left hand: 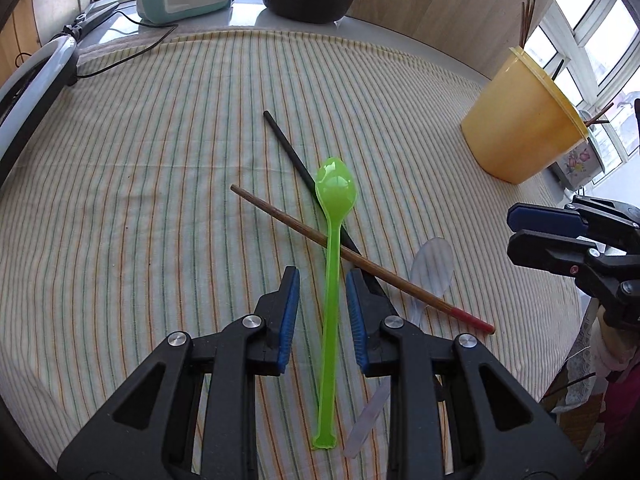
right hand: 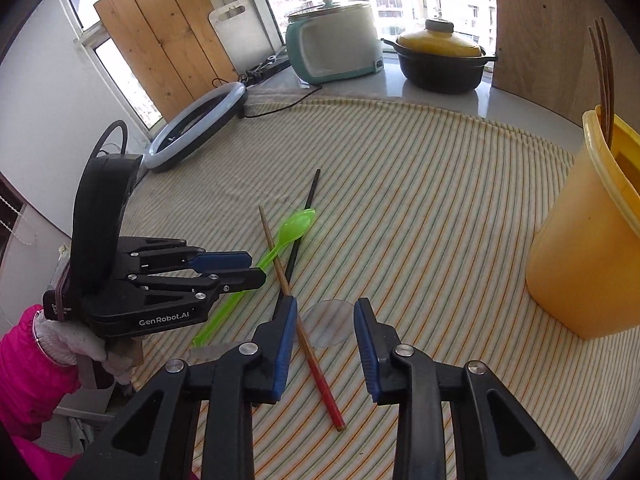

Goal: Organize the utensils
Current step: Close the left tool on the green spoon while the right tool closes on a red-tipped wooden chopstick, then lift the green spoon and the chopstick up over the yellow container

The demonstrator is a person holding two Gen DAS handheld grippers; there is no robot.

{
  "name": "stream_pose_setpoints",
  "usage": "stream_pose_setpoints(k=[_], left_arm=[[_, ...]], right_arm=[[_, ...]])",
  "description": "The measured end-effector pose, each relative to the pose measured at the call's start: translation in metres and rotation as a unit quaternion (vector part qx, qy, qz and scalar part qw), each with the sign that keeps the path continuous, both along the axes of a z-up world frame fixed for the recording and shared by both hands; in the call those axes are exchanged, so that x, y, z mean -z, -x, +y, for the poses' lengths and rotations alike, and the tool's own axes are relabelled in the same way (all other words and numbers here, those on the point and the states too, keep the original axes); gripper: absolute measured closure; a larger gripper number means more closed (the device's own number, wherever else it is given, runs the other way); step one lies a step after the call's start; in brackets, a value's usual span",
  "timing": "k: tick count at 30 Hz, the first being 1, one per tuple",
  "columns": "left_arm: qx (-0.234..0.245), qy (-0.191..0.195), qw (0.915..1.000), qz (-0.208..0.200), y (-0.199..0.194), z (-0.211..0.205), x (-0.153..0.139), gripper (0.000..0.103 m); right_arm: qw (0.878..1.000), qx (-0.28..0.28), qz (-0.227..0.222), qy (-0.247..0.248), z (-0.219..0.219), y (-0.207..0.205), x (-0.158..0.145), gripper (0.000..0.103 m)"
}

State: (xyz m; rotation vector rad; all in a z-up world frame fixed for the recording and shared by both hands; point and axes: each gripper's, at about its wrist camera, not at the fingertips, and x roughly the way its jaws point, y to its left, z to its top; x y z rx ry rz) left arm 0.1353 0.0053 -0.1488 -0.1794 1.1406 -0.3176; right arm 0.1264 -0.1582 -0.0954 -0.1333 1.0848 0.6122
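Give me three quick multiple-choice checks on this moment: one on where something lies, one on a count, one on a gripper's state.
1. Where does the long green plastic spoon lie?
A. inside the yellow plastic tub
B. on the striped cloth, its handle between the left gripper's fingers
C. on the windowsill

2. How many loose chopsticks lie on the striped tablecloth?
A. two
B. none
C. five

3. How is the left gripper set?
A. shut on the spoon
B. out of view
C. open

Answers: 1 B, the blue pads flank the handle with gaps either side. 2 A, one black chopstick and one brown red-tipped chopstick. 3 C, neither pad touches the spoon.
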Motion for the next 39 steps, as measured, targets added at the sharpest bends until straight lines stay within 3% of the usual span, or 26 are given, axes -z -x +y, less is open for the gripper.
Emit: stream_pose_setpoints(k=[10,29,39], left_arm=[[-0.016,0.011,0.9998,0.0,-0.004,0.006,0.006,0.098],[-0.07,0.035,0.9969,-0.007,0.016,0.053,0.002,0.099],[-0.077,0.038,0.9963,-0.009,0.019,0.06,0.001,0.099]], right_arm=[[0.998,-0.045,0.009,0.038,0.03,-0.006,0.014,0.077],[0.987,-0.118,0.011,0.105,0.107,-0.026,0.045,0.086],[0.983,-0.124,0.009,0.137,0.118,-0.032,0.06,0.097]])
